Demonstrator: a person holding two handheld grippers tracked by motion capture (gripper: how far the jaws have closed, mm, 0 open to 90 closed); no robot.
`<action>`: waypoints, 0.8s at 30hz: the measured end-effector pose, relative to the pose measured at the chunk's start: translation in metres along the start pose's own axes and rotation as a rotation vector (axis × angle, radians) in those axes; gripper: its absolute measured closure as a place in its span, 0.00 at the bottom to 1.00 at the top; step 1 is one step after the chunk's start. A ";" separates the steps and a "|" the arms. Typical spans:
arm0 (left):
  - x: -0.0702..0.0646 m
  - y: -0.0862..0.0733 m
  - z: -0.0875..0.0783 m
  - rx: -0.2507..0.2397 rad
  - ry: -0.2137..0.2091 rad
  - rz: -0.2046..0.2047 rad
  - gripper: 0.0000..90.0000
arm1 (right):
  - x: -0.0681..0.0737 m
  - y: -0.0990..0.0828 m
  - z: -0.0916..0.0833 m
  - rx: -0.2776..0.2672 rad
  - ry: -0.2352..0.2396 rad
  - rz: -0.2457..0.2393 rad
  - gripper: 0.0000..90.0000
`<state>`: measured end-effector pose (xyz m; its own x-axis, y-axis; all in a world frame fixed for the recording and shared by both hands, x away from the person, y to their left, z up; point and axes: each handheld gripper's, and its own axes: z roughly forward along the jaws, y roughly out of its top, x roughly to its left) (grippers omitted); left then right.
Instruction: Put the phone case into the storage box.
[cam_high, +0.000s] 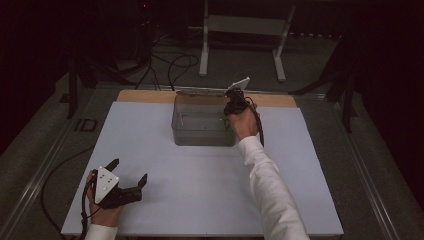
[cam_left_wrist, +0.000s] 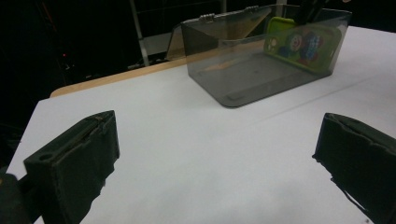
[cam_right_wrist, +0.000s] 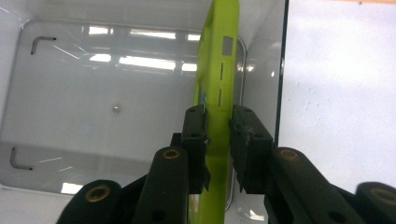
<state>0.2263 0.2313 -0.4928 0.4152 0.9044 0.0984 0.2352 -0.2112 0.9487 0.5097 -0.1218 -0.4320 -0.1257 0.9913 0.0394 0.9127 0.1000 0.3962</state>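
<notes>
A clear grey plastic box (cam_high: 202, 135) stands at the back middle of the white table, its lid (cam_high: 202, 92) swung open behind it. Inside the box (cam_right_wrist: 116, 70) a lime-green flat case (cam_right_wrist: 218, 93) stands on edge along the right wall; through the wall (cam_left_wrist: 261, 70) its face (cam_left_wrist: 299, 43) shows cartoon figures. My right gripper (cam_right_wrist: 218, 123) points down into the box and is shut on the case's upper edge. That right gripper (cam_high: 234, 102) hangs over the box's right end. My left gripper (cam_high: 129, 172) rests open near the front left corner, nothing between its jaws (cam_left_wrist: 210, 154).
A wooden strip (cam_high: 145, 96) runs along the table's far edge behind the box. Beyond it stand a white frame's legs (cam_high: 204, 50) and loose cables (cam_high: 170, 65) on the floor. A metal rail (cam_high: 45, 165) borders the left side.
</notes>
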 end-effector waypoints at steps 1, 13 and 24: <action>0.000 0.000 0.000 0.000 0.000 -0.001 0.00 | 0.000 0.000 0.000 -0.005 -0.005 -0.004 0.84; -0.001 0.000 0.000 0.001 0.000 0.004 0.00 | 0.004 -0.004 -0.005 -0.032 -0.037 -0.045 0.86; -0.001 0.000 0.001 0.000 0.000 0.004 0.00 | 0.003 -0.006 -0.008 -0.032 -0.075 -0.066 0.98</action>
<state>0.2264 0.2302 -0.4929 0.4159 0.9037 0.1021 0.2338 -0.2147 0.9483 0.5004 -0.1198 -0.4267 -0.1542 0.9864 -0.0563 0.8904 0.1634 0.4249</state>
